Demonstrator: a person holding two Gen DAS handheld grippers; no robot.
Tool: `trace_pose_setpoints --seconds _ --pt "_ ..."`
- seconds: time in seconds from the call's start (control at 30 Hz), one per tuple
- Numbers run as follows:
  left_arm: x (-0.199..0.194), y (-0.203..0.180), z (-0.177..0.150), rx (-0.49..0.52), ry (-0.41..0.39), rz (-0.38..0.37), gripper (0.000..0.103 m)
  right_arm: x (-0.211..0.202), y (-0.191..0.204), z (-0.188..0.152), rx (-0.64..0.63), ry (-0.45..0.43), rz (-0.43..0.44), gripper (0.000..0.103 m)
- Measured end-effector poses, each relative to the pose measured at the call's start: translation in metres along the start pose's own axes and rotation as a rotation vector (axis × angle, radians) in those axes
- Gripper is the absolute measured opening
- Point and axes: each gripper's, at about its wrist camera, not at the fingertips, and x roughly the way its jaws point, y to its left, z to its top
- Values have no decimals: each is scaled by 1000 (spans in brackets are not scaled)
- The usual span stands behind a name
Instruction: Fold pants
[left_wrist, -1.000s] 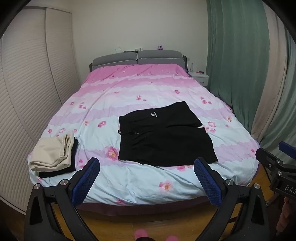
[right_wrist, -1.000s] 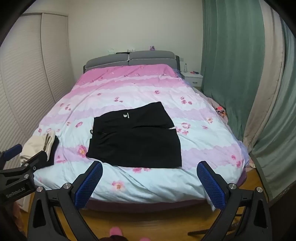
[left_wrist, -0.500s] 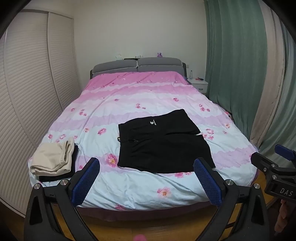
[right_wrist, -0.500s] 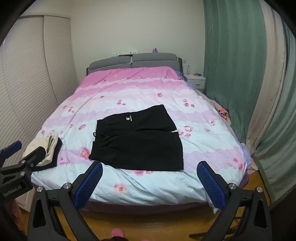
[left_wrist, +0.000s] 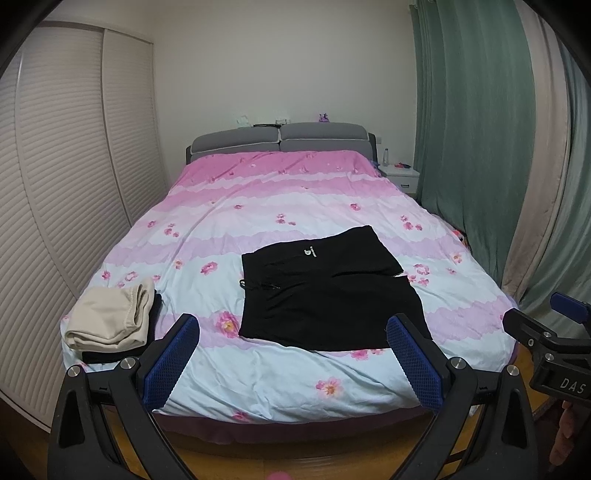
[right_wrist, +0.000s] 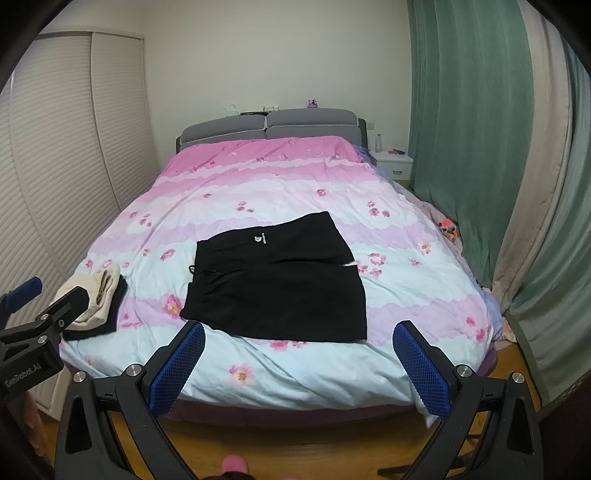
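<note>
A pair of black shorts (left_wrist: 325, 291) (right_wrist: 277, 284) lies flat and spread on the near half of the bed, waistband to the left, a small white logo on the far leg. My left gripper (left_wrist: 293, 354) hangs open in the air short of the bed's foot, nothing between its blue pads. My right gripper (right_wrist: 299, 360) is open too, also back from the bed edge and empty. Each gripper shows at the side of the other's view.
The bed (left_wrist: 258, 206) wears a pink and pale blue floral cover. Folded beige and black clothes (left_wrist: 110, 321) (right_wrist: 99, 299) are stacked at its near left corner. A slatted wardrobe (left_wrist: 55, 184) runs along the left, green curtains (left_wrist: 480, 129) on the right, a white nightstand (right_wrist: 393, 164) at the back.
Both grippers have tilted upward and drawn back a little, so the bed and shorts sit lower in the views. The shorts have not moved. Both grippers stay open.
</note>
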Motion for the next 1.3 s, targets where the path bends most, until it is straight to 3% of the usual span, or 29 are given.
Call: trace_pose_setpoints --seconds 1.3 --pt "-6 7 0 5 -72 6 103 -14 2 6 -14 -33 -17 103"
